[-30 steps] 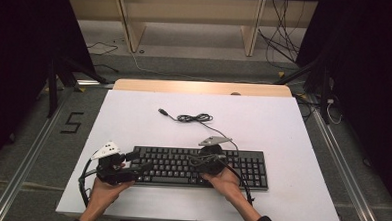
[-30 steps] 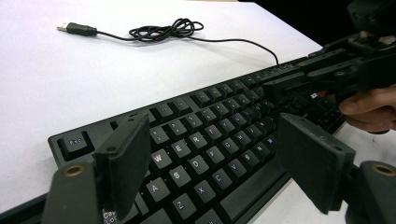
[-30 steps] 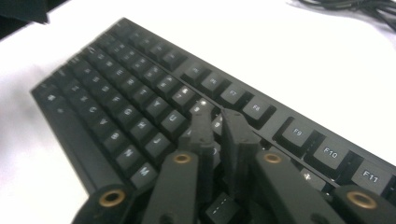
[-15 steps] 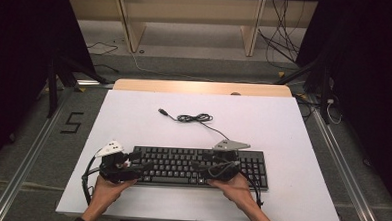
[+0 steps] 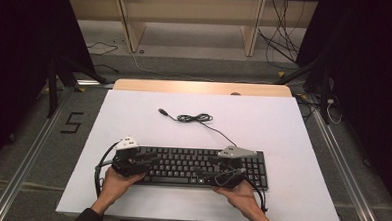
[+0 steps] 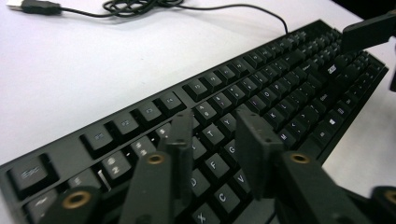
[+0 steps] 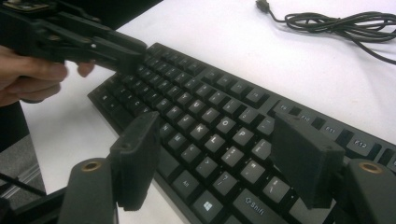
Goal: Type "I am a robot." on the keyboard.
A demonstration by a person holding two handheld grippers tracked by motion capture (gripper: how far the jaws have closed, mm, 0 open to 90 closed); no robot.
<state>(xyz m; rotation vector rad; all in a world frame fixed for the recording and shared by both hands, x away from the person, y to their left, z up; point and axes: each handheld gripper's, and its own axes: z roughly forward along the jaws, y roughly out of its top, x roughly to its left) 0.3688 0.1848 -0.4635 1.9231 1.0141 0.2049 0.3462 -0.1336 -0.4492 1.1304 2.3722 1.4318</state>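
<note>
A black keyboard (image 5: 201, 167) lies near the white table's front edge, and its cable runs back to a loose coil (image 5: 193, 118) and a USB plug (image 5: 162, 111). My left gripper (image 5: 149, 162) hovers over the keyboard's left keys (image 6: 219, 121), jaws a little apart with nothing between them. Wide open, my right gripper (image 5: 206, 174) sits low over the right-middle keys (image 7: 215, 140), also holding nothing. The two grippers point toward each other. In the right gripper view the left gripper (image 7: 84, 39) and its hand (image 7: 28, 74) appear at the upper left.
The white table (image 5: 283, 124) has bare surface behind and to the right of the keyboard. A wooden strip (image 5: 200, 87) edges its far side. Beyond it are shelf legs (image 5: 127, 27) and floor cables (image 5: 281, 49).
My right gripper has slid right along the keyboard and a little toward the front edge. The left gripper has edged slightly right. The keyboard and cable have stayed put.
</note>
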